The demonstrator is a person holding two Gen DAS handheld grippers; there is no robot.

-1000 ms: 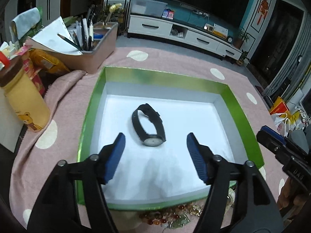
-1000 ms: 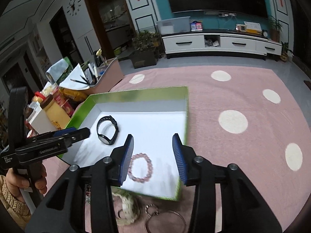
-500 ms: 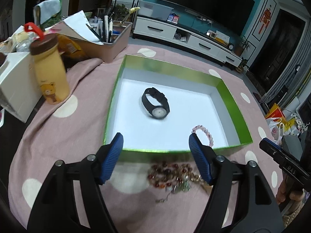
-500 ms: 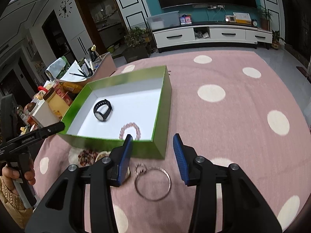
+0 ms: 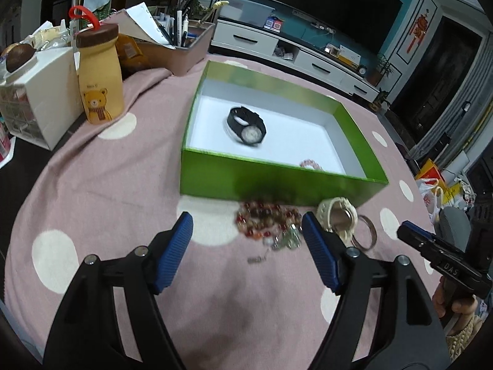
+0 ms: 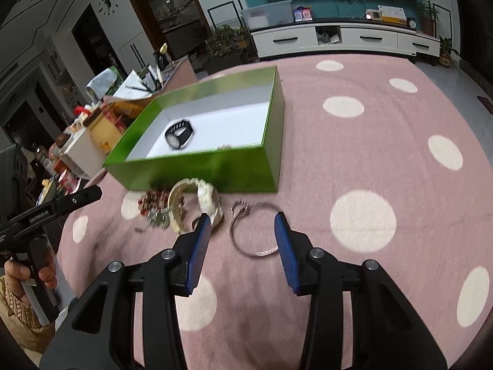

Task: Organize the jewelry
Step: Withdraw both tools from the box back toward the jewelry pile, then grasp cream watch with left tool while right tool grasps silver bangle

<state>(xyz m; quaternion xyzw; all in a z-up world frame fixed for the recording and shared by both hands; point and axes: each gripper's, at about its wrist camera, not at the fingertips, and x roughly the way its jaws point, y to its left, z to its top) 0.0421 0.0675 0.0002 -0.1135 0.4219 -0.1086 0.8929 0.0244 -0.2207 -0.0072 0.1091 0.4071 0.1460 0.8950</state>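
green, glossy cardboard outside and plain white inside: open jewelry box (image 5: 277,182) sitting on the pink, white-dotted cloth (image 6: 354,123) over the bench. inside it, black watch (image 5: 246,125) lying on its side with pale dial showing, and pink bead bracelet (image 5: 311,164) peeking above the near wall. just outside that wall, on the cloth, heap of red-brown bead necklace (image 5: 266,219), cream chunky watch (image 6: 197,206) curled on edge, thin silver wire bangle (image 6: 254,231) lying flat. left claw (image 5: 246,243) released, blue pads spread wide above the beads, touching nothing. right claw (image 6: 242,231) likewise released, pads straddling the bangle from above, empty. farther off at the left, yellow bear bottle (image 5: 98,74) and a bin of pens (image 5: 181,46).
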